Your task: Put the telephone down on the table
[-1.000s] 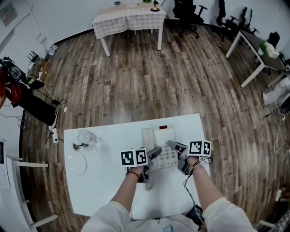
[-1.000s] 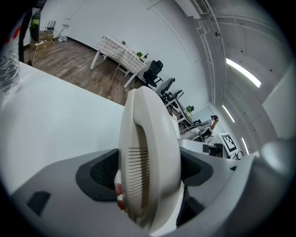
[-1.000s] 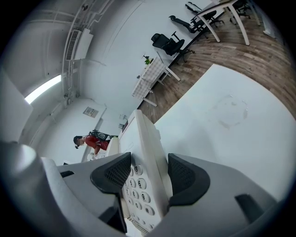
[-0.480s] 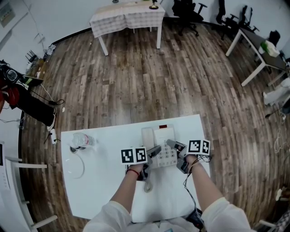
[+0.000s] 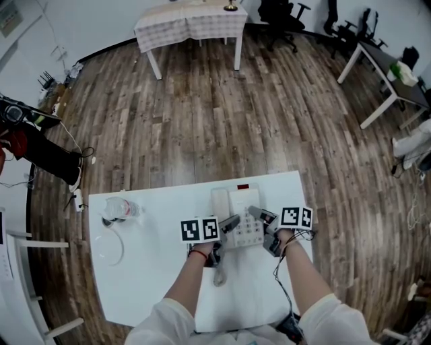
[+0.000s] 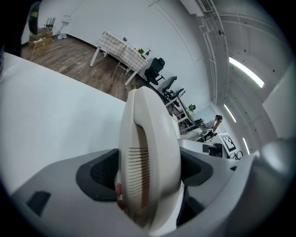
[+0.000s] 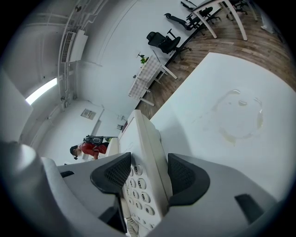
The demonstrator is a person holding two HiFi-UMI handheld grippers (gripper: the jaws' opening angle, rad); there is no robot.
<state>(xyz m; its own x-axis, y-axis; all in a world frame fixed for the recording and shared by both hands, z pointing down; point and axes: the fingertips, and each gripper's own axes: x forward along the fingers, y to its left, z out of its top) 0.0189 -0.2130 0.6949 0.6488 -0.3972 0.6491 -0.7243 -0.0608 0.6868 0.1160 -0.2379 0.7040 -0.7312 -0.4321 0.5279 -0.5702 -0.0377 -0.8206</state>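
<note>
- Gripping the telephone (image 5: 239, 221) from both sides, the two grippers hold it low over the near middle of the white tabletop (image 5: 155, 276). No view shows whether its base already touches the surface.
- On the left gripper (image 5: 227, 226), the fingers (image 6: 99, 172) are closed on the handset (image 6: 149, 148), which fills the gap between them.
- On the right gripper (image 5: 261, 219), the fingers (image 7: 186, 178) are clamped on the telephone's other edge, beside the keypad (image 7: 138, 190).
- The task looks close to its end, with the telephone above the place where it can rest. What seems left is to settle it flat and let go on both sides.
- A clear bottle (image 5: 124, 207) lies towards the tabletop's far left corner, with a faint ring mark (image 5: 111, 246) near it. Both are well apart from the telephone.
- A wooden floor (image 5: 222, 121) spreads beyond the tabletop.
- A table with a checked cloth (image 5: 188, 23) stands at the far side of the room.
- Office chairs (image 5: 279, 17) and a white desk (image 5: 380, 64) stand at the far right.
</note>
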